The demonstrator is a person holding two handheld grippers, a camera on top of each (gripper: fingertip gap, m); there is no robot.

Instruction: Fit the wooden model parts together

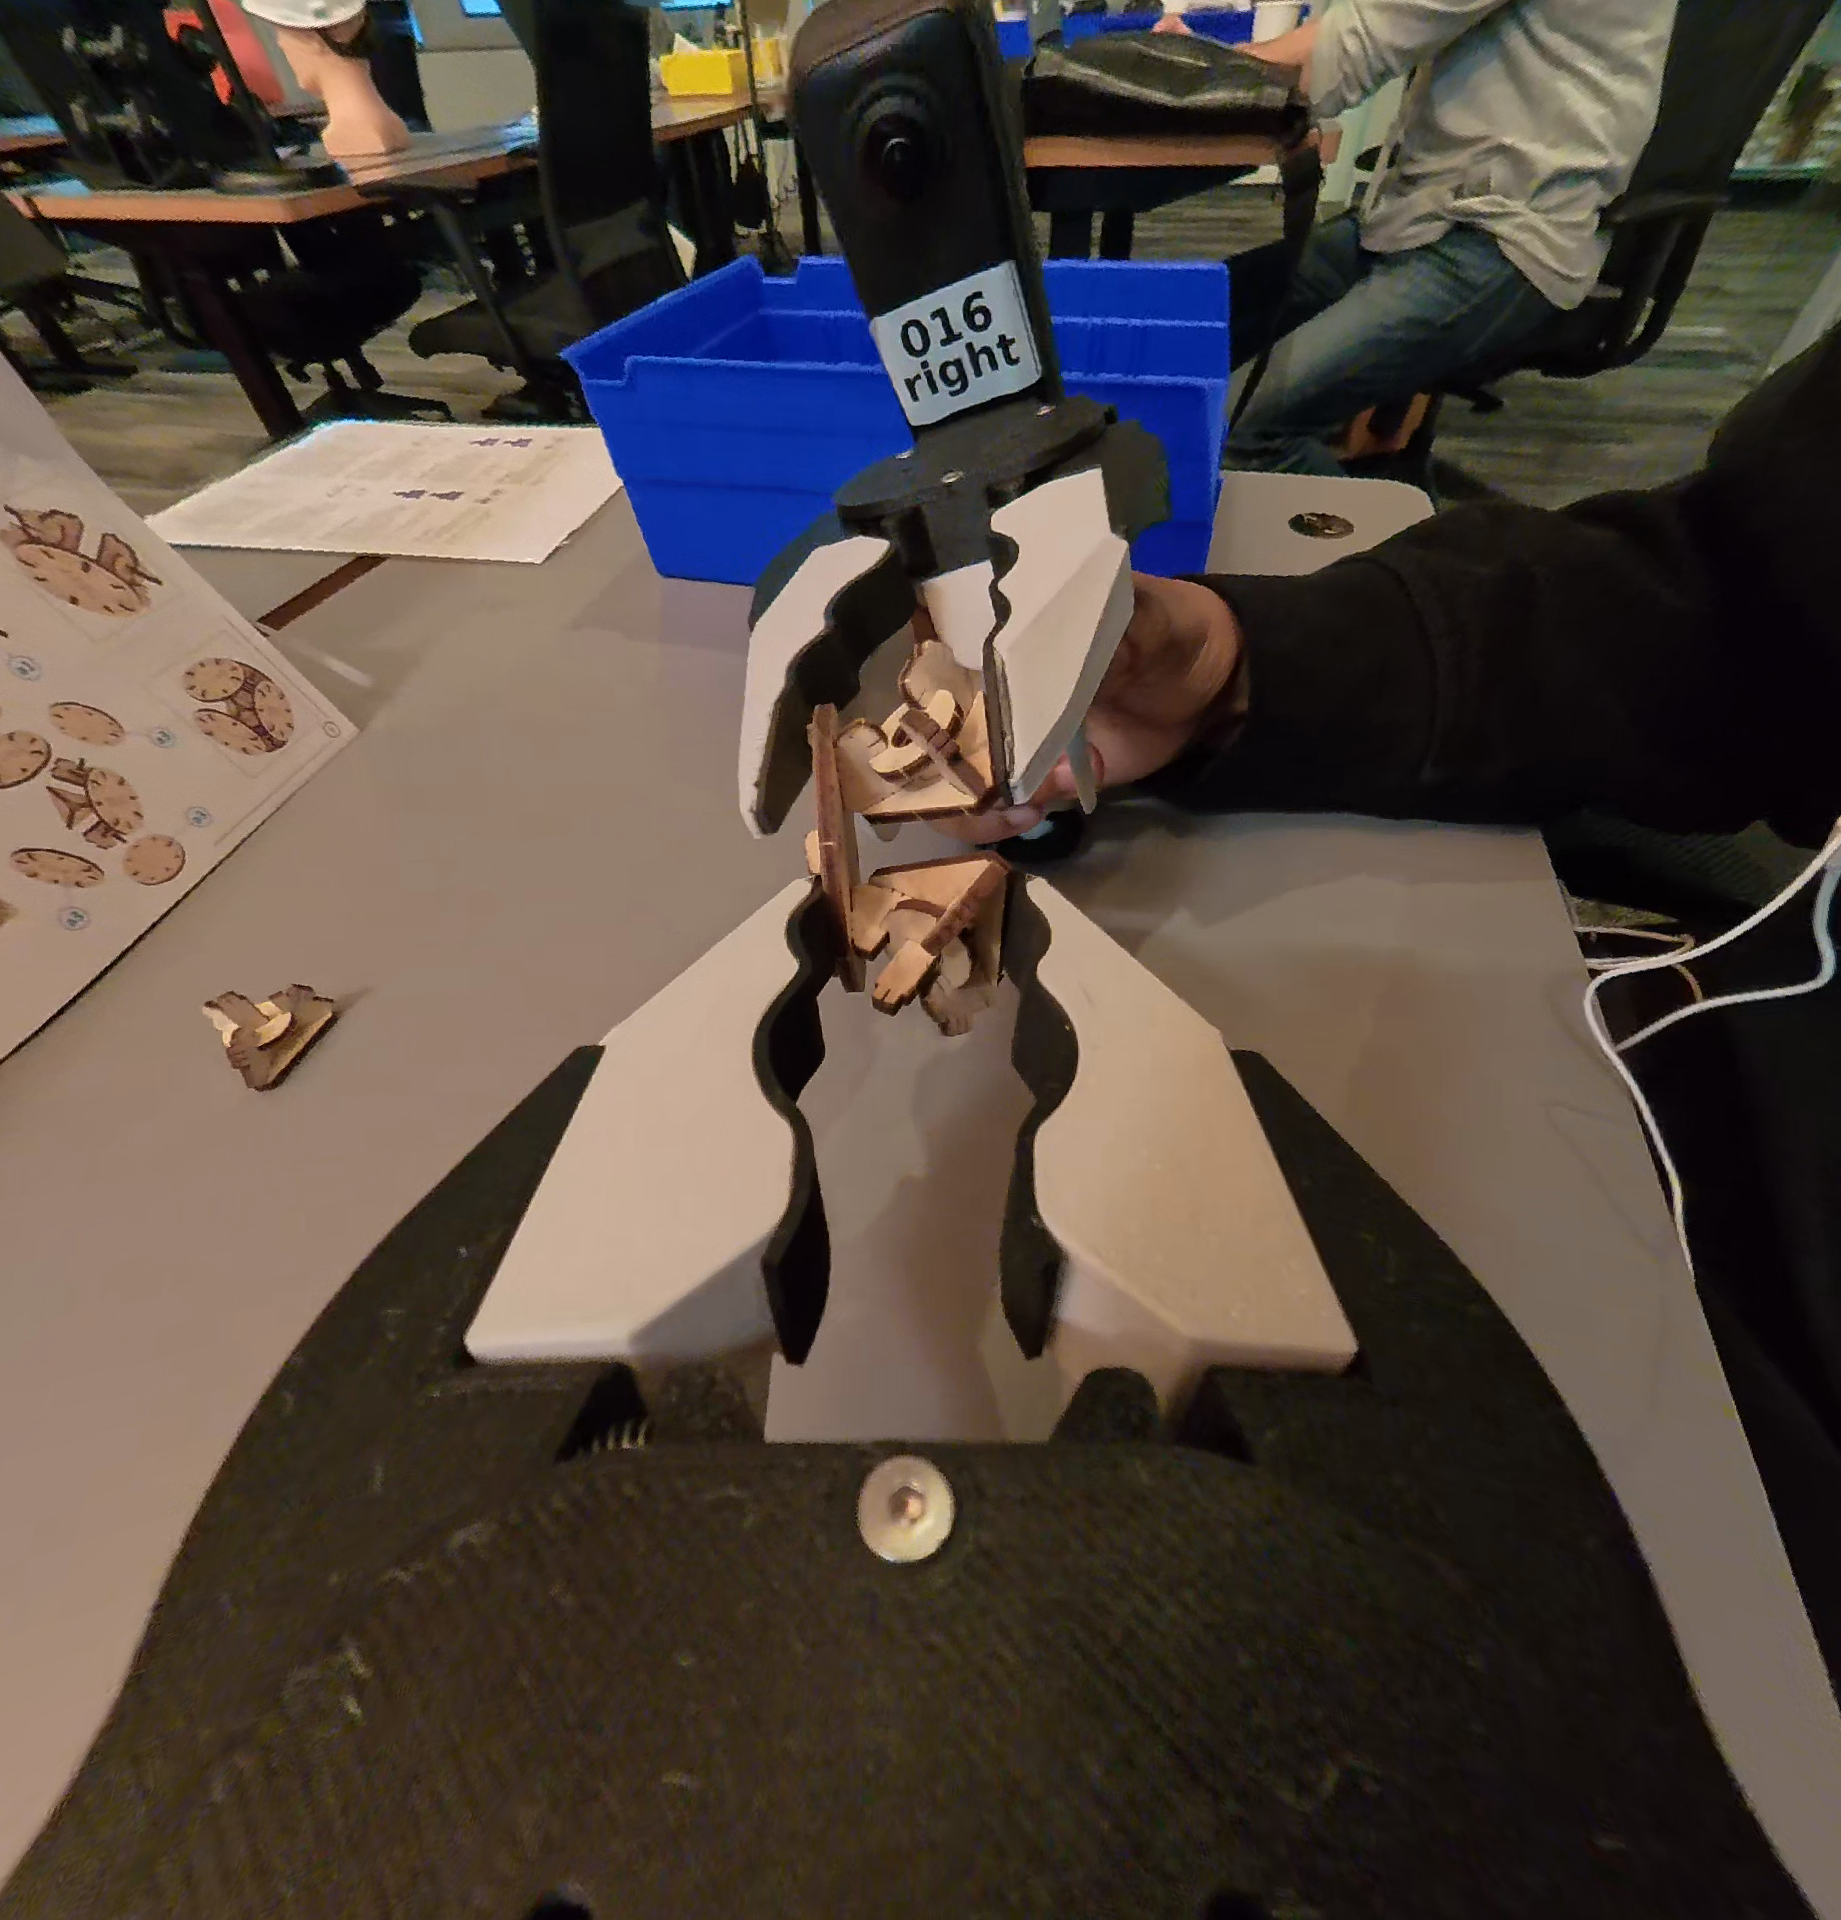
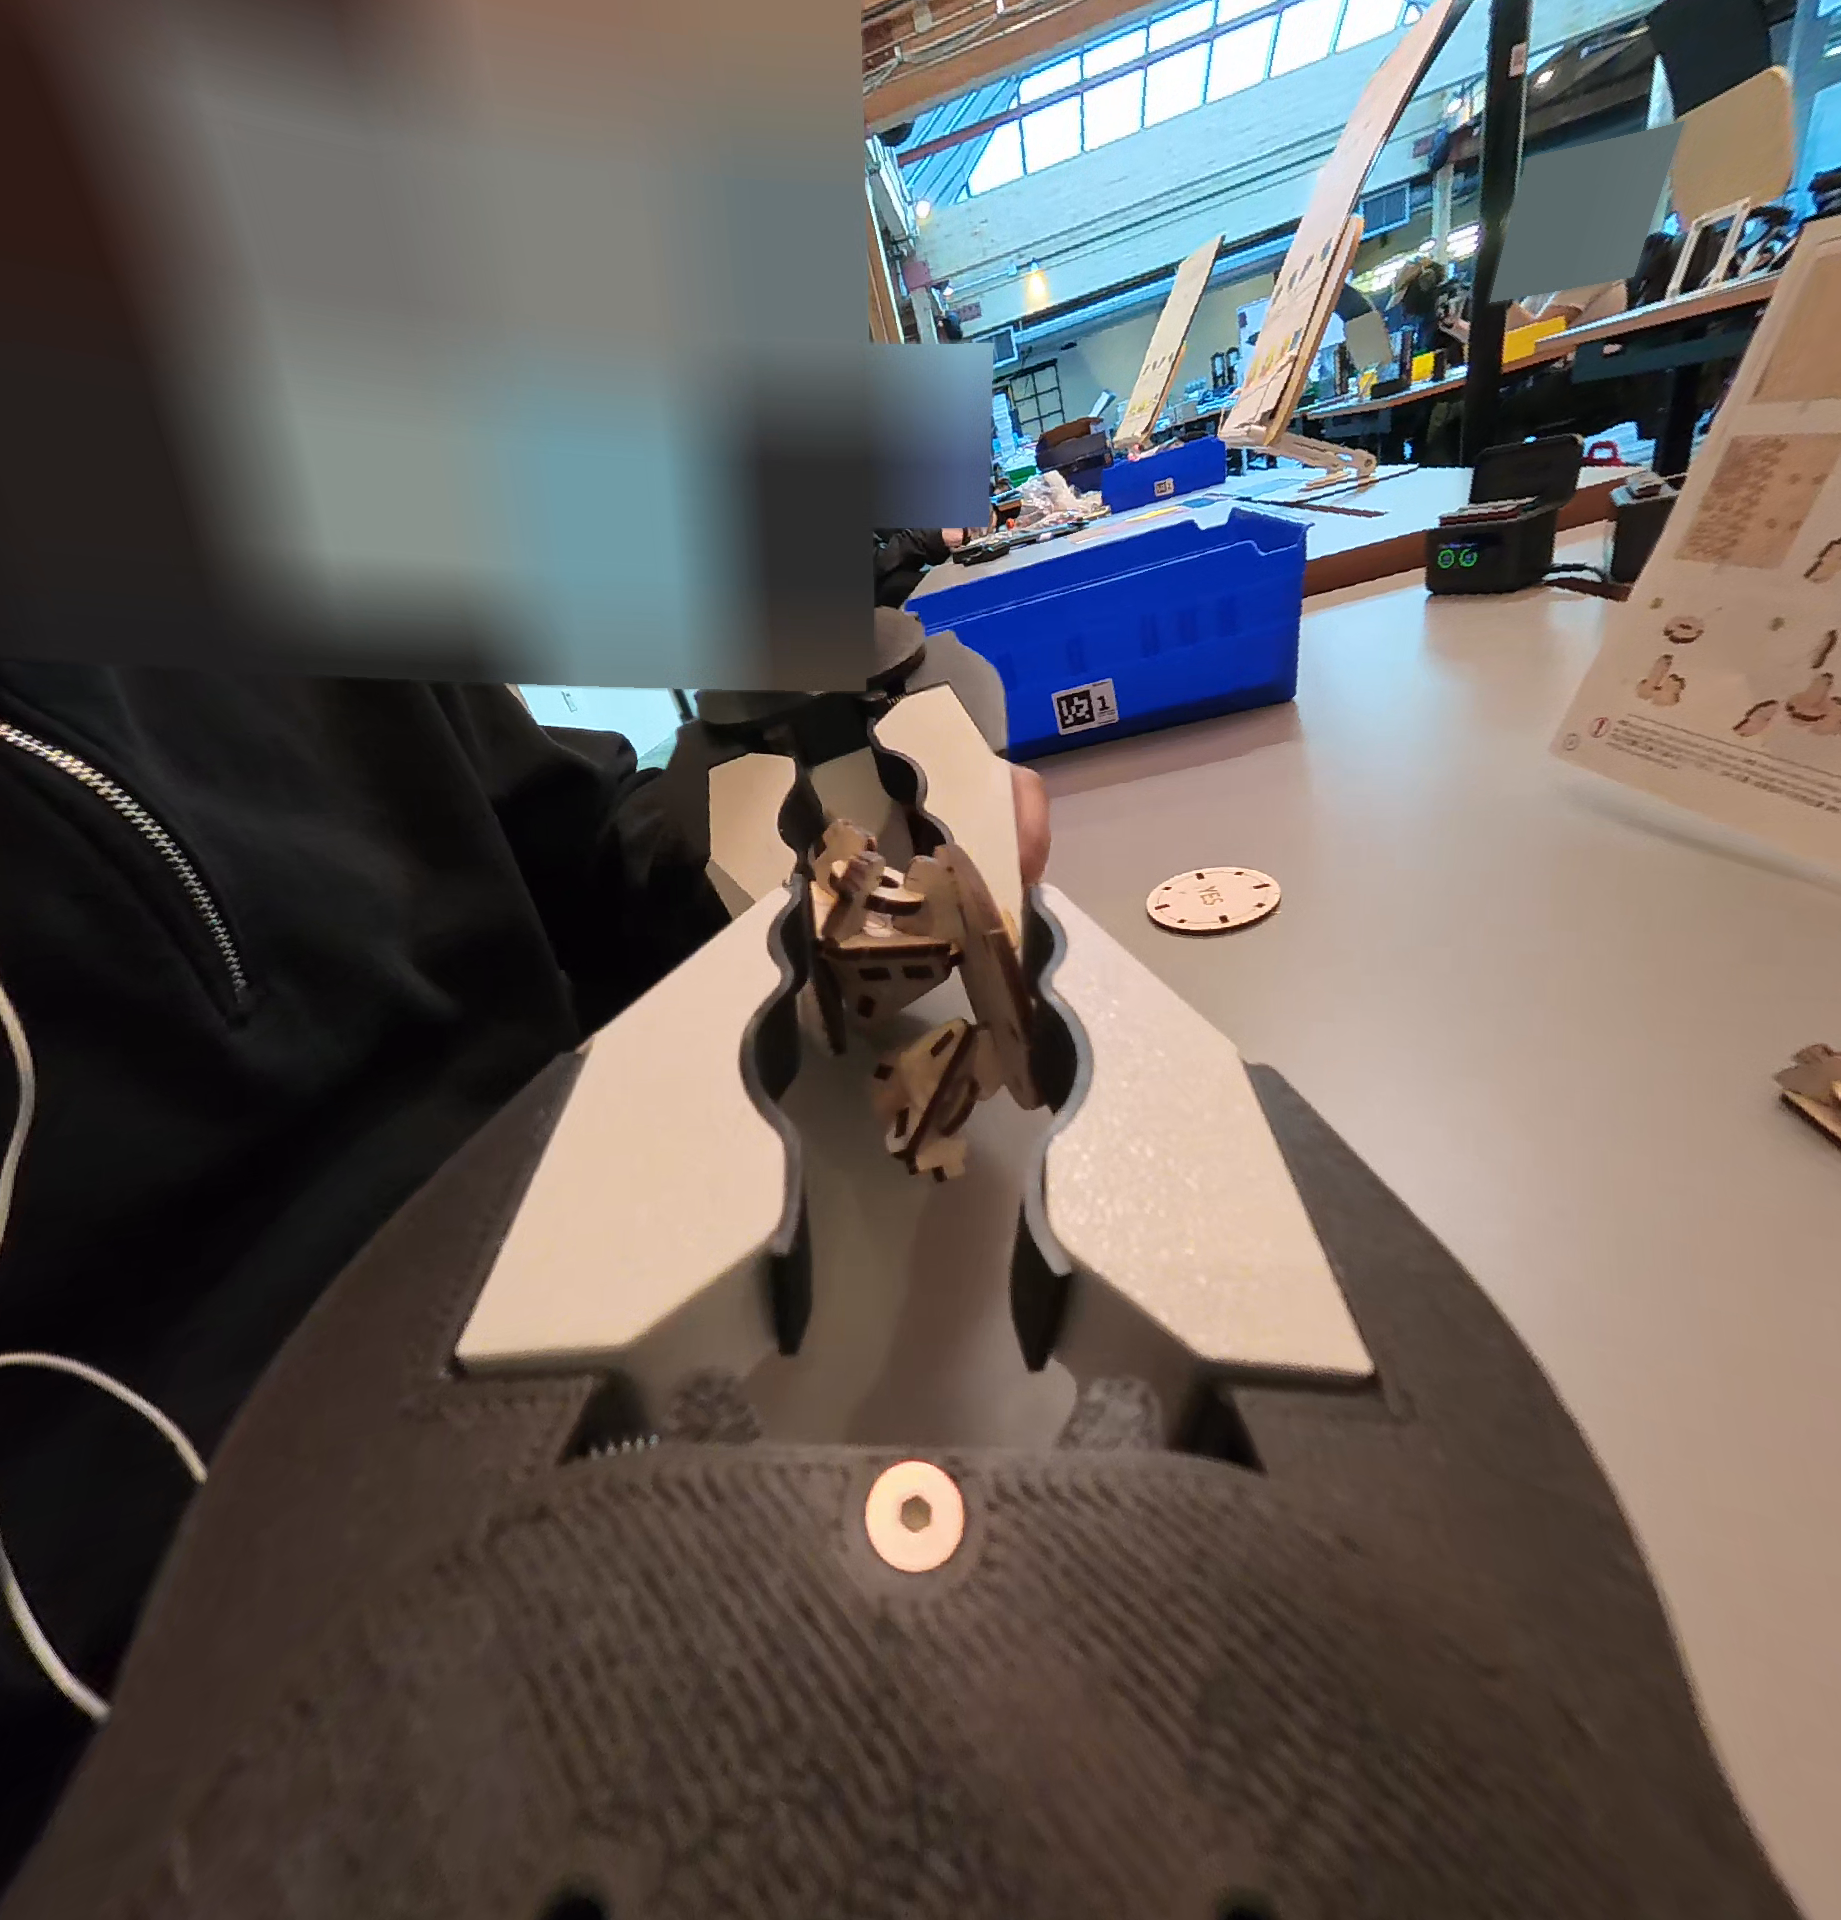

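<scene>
Grey table [image 1: 480, 831] bears blue bin [image 1: 750, 436], instruction sheets [image 1: 116, 727], wooden pieces [image 1: 269, 1032].

a pale wooden laser-cut assembly [image 1: 900, 862], dark-edged: a disc on edge with two triangular tabbed blocks slotted into its face, one toward 12 o'clock, one toward 6. it is held off the table, pinched between both grippers' wavy pads.
</scene>
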